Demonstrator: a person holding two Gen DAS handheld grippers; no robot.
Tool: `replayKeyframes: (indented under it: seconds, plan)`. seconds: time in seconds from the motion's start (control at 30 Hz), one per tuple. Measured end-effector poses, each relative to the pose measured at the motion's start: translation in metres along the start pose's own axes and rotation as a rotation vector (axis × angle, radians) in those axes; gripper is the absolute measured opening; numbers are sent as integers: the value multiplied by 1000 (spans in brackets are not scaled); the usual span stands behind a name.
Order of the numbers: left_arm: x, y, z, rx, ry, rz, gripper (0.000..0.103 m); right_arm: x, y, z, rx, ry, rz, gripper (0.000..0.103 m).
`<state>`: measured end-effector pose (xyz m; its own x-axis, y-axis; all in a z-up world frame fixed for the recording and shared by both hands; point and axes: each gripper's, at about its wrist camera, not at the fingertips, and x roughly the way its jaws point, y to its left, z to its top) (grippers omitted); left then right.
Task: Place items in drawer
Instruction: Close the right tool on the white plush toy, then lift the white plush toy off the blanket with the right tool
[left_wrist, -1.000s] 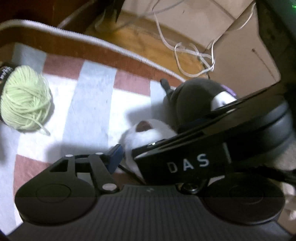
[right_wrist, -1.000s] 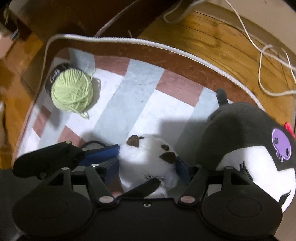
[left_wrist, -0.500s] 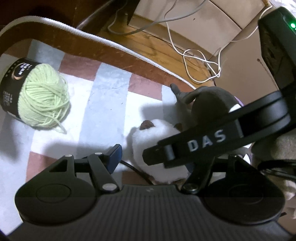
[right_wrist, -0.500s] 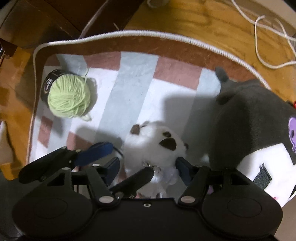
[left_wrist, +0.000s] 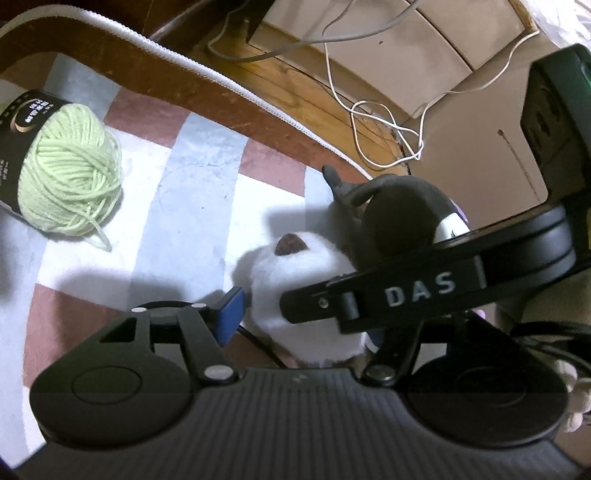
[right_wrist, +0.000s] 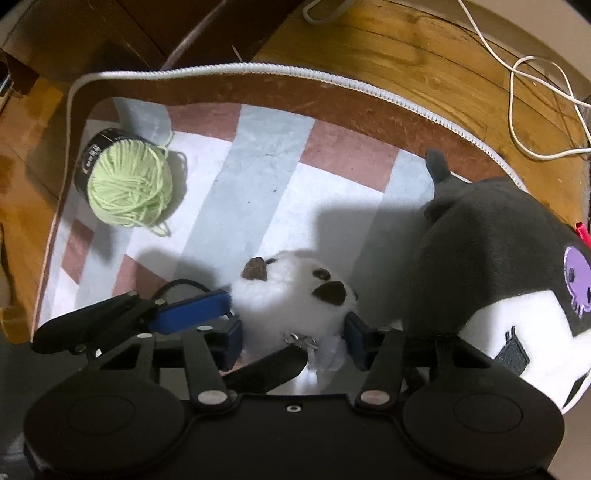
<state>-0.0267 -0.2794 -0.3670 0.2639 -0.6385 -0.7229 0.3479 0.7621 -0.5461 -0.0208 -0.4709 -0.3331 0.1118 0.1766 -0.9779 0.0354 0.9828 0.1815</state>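
Observation:
A small white plush toy (right_wrist: 295, 291) with brown ears lies on the checked lining of the brown drawer (right_wrist: 332, 99). My right gripper (right_wrist: 291, 339) is open, its blue pads on either side of the toy. My left gripper (left_wrist: 295, 317) is open beside the same toy (left_wrist: 295, 277); the right gripper's body marked DAS (left_wrist: 421, 291) crosses over it and hides its right finger. A green yarn ball (right_wrist: 129, 188) lies at the drawer's left; it also shows in the left wrist view (left_wrist: 70, 184). A big black and white plush (right_wrist: 509, 266) lies at the right.
The drawer has a white zipper rim (right_wrist: 369, 88). Beyond it is wooden floor (right_wrist: 424, 55) with loose white cables (right_wrist: 535, 85). A cardboard box (left_wrist: 461, 110) stands beyond the floor in the left wrist view.
Both grippers have risen and drawn back from the drawer floor, so more of the drawer shows. The white toy stays between the right gripper's pads. The yarn and big plush have not moved.

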Motion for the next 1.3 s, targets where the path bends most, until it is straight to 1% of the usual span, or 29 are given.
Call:
replayKeyframes:
  seconds: [0.07, 0.13, 0.2, 0.23, 0.27, 0.3, 0.33, 0.4, 0.47, 0.5, 0.57, 0.63, 0.73, 0.8, 0.87, 0.97, 1.07, 1.1, 1.17, 1.23, 1.27, 1.3]
  plan:
    - [-7, 0, -1, -12, -3, -4, 65, -5, 0, -3, 17, -7, 15, 60]
    - [-16, 1, -1, 12, -17, 44, 63, -12, -1, -4, 50, -19, 45, 58]
    - [-24, 2, 0, 37, -32, 94, 63, -21, -1, 0, 70, -44, 92, 42]
    - [-26, 7, 0, 26, -38, 84, 63, -25, -1, 2, 82, -54, 123, 24]
    - [-28, 12, 1, 13, -43, 73, 63, -26, -1, 5, 97, -57, 168, 24]
    - [-29, 18, 2, -18, -47, 68, 63, -26, 0, 8, 108, -55, 197, 24]
    - [-27, 22, 2, -35, -44, 69, 63, -23, 2, 10, 113, -41, 192, 25]
    - [-22, 29, 1, -56, -35, 80, 64, -15, 7, 13, 114, -16, 173, 34]
    - [-17, 32, 0, -51, -39, 83, 67, -9, 15, 13, 71, -25, 117, 50]
    - [-16, 33, 0, -58, -44, 74, 67, -6, 19, 13, 50, -34, 89, 53]
    - [-12, 33, 0, -80, -34, 41, 65, 0, 24, 13, 25, -43, 57, 67]
    - [-7, 34, 2, -99, -29, 37, 66, 7, 24, 13, 15, -32, 35, 72]
    - [-2, 35, 2, -110, -27, 32, 66, 22, 20, 16, 17, 3, 10, 73]
    - [4, 40, 2, -155, -17, 4, 64, 31, 13, 16, 54, 10, 29, 74]
    - [8, 45, 2, -197, -6, -29, 62, 37, 6, 16, 107, 10, 55, 70]
    - [9, 44, 2, -195, -1, -49, 61, 37, -2, 12, 150, -8, 93, 66]
    - [6, 38, 1, -188, -15, -61, 61, 30, -9, 5, 158, -33, 133, 64]
    - [4, 37, -1, -200, -23, -75, 61, 27, -12, 2, 165, -49, 160, 64]
    - [-1, 35, -4, -207, -33, -95, 61, 18, -21, -9, 190, -112, 266, 64]
    - [-5, 30, -5, -173, -42, -88, 61, 12, -30, -19, 243, -160, 371, 64]
    - [-8, 26, -6, -157, -48, -87, 59, 9, -34, -24, 262, -180, 411, 64]
    - [-13, 21, -7, -141, -57, -83, 59, 5, -35, -28, 251, -202, 425, 64]
